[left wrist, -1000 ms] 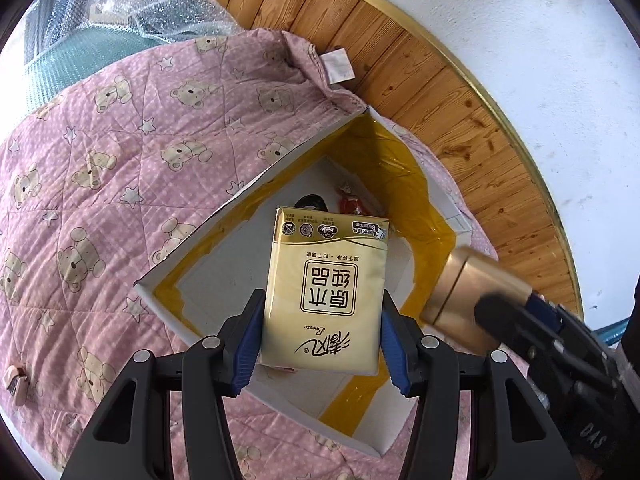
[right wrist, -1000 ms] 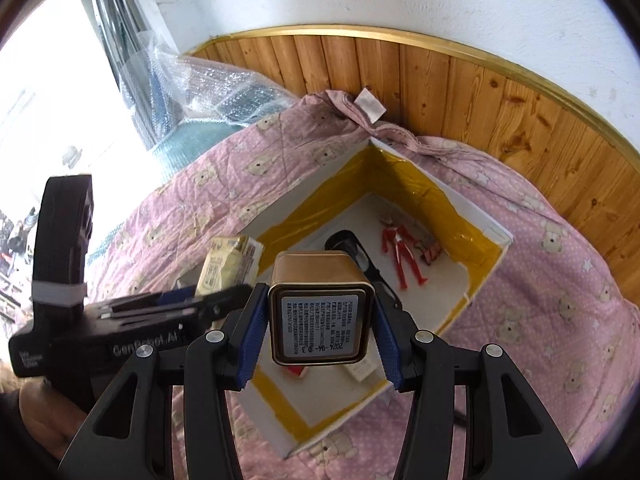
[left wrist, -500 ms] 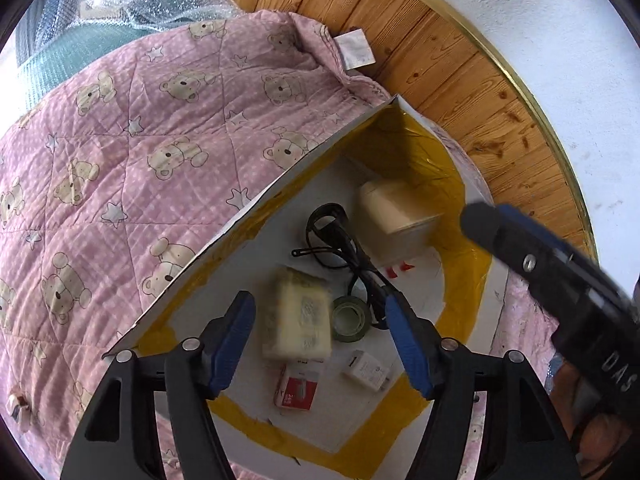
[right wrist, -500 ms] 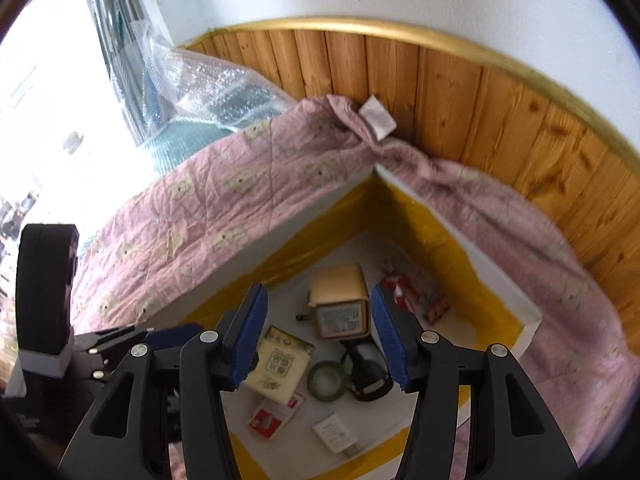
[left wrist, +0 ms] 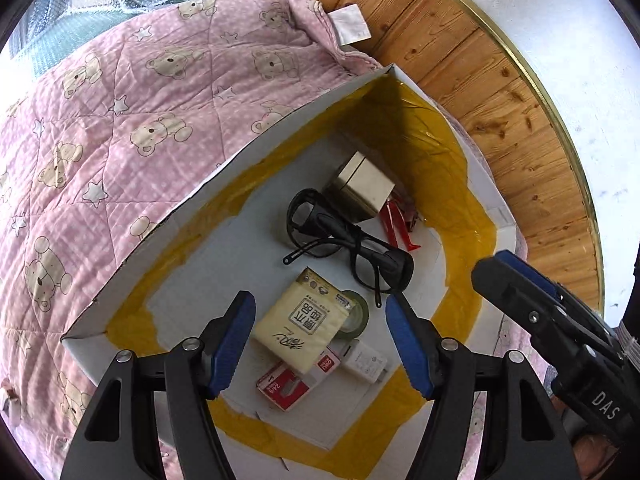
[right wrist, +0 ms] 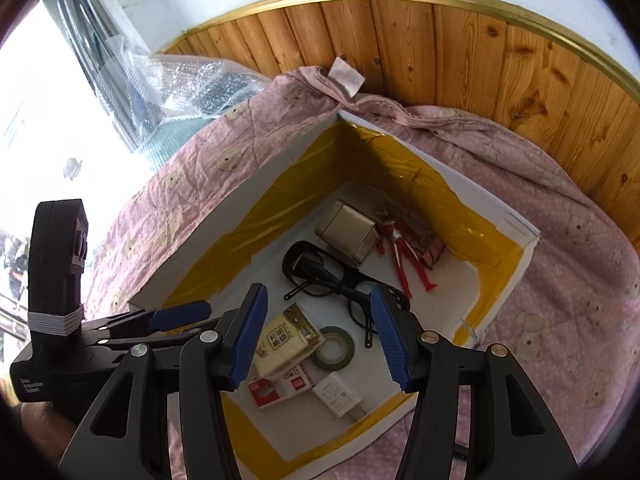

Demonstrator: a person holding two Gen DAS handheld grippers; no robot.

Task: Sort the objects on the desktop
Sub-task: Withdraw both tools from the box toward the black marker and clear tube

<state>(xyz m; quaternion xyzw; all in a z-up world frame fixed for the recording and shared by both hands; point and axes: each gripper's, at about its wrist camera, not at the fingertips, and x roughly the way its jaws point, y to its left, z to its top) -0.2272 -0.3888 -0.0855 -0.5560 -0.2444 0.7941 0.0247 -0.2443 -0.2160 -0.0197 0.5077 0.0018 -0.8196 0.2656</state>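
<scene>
A white box (left wrist: 224,172) (right wrist: 224,224) lined with yellow tape sits on the pink bear quilt. On its floor lie a yellow tissue pack (left wrist: 304,322) (right wrist: 286,342), a gold tin (left wrist: 362,190) (right wrist: 350,232), black glasses (left wrist: 344,246) (right wrist: 336,280), a red figure (right wrist: 404,252), a tape roll (right wrist: 334,350), a red-and-white small box (left wrist: 286,384) and a white charger (right wrist: 338,394). My left gripper (left wrist: 320,344) hangs open above the tissue pack, holding nothing. Above the box's near side my right gripper (right wrist: 318,336) is open and holds nothing.
The quilt (left wrist: 100,132) covers the surface around the box. A wooden panel wall (right wrist: 440,52) runs behind it. Bubble wrap (right wrist: 180,80) lies at the back left by a bright window. The other gripper's body (left wrist: 560,344) reaches in from the right.
A second ago each gripper held an object over the box: left the tissue pack, right the gold tin. Both opened; both objects now lie in the box, and the grippers have moved slightly.
</scene>
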